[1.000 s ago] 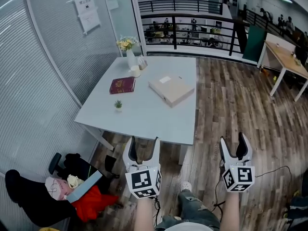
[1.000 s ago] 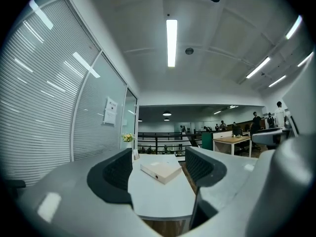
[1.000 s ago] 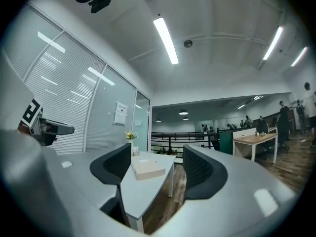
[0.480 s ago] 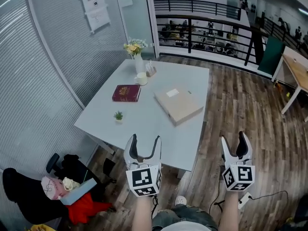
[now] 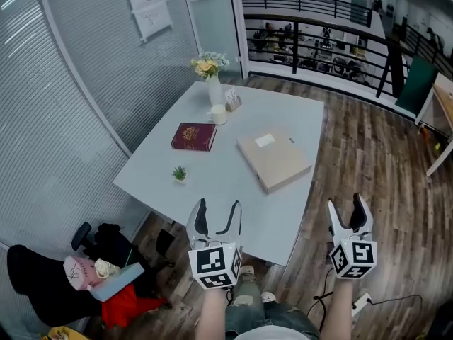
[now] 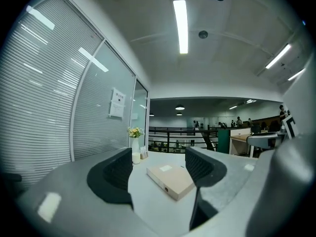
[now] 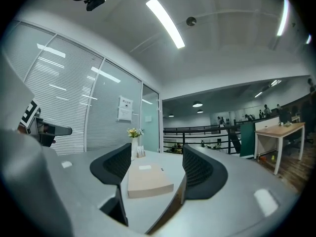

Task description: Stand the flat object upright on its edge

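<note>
A flat tan box (image 5: 274,158) with a white label lies on the pale grey table (image 5: 212,190), right of centre; it also shows as the tan box (image 6: 170,180) in the left gripper view and the tan box (image 7: 147,180) in the right gripper view. A dark red book (image 5: 194,136) lies flat to the left. My left gripper (image 5: 216,217) hovers open over the table's near edge. Beyond the table's right corner my right gripper (image 5: 350,212) is open over the floor. Both hold nothing.
A white vase of flowers (image 5: 213,78), a white cup (image 5: 218,114) and a small card holder stand at the table's far corner. A tiny potted plant (image 5: 180,173) sits near the left edge. Bags and clothes (image 5: 92,278) lie on the floor left. Glass wall left, railing behind.
The view has drawn closer to the table and shifted left; the table and box now sit nearer the grippers. Both grippers stay open and empty.
</note>
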Demonstrator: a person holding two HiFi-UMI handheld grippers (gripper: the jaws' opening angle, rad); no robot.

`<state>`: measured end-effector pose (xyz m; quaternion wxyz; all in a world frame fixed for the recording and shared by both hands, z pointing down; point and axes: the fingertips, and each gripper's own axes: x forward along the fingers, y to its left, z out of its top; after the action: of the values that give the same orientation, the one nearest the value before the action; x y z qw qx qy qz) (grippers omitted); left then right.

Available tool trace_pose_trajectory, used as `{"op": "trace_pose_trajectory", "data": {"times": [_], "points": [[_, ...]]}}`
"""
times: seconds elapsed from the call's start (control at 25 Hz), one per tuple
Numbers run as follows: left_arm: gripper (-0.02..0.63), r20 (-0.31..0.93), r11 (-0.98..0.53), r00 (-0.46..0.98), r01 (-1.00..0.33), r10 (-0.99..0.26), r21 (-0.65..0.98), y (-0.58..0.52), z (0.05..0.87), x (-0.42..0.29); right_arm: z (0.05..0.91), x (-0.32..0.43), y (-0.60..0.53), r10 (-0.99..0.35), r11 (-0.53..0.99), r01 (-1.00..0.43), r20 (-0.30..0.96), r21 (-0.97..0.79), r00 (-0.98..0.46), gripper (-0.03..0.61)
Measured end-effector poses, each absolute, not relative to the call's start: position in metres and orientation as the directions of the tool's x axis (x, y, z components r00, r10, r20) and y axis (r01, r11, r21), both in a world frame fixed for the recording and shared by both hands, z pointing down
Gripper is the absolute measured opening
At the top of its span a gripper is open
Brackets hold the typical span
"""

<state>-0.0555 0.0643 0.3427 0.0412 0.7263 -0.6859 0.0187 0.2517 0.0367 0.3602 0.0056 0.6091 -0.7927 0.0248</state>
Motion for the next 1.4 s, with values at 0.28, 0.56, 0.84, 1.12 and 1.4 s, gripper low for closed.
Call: {"op": "trace_pose_trajectory", "data": {"times": [0.28, 0.56, 0.84, 1.12, 1.4], "points": [[0.325, 0.107, -0.056, 0.061, -0.997, -0.992, 0.051, 0.015, 0.357, -0.065, 0.377, 0.237, -0.014, -0.961, 0.265, -0.964, 0.081, -0.018, -0.266, 0.337], [0.325, 0.139, -0.095, 0.105, -0.993, -0.985, 0.073, -0.062, 0.374, -0.082, 0.387, 0.216, -0.084, -0.962, 0.252, -0.968, 0.11, 0.0, -0.25, 0.337], [0.325, 0.195, -0.129, 0.154, -0.983, -0.969, 0.135, -0.137, 0.392, -0.096, 0.4, 0.193, -0.148, -0.955, 0.252, -0.968, 0.164, 0.004, -0.248, 0.344], [0.325, 0.237, -0.168, 0.206, -0.971, -0.949, 0.168, -0.191, 0.409, -0.099, 0.426, 0.178, -0.195, -0.932, 0.263, -0.965, 0.251, -0.02, -0.259, 0.348], [0.325, 0.334, -0.187, 0.25, -0.959, -0.909, 0.212, -0.227, 0.447, -0.096, 0.456, 0.174, -0.229, -0.909, 0.259, -0.966, 0.334, -0.014, -0.249, 0.367]]}}
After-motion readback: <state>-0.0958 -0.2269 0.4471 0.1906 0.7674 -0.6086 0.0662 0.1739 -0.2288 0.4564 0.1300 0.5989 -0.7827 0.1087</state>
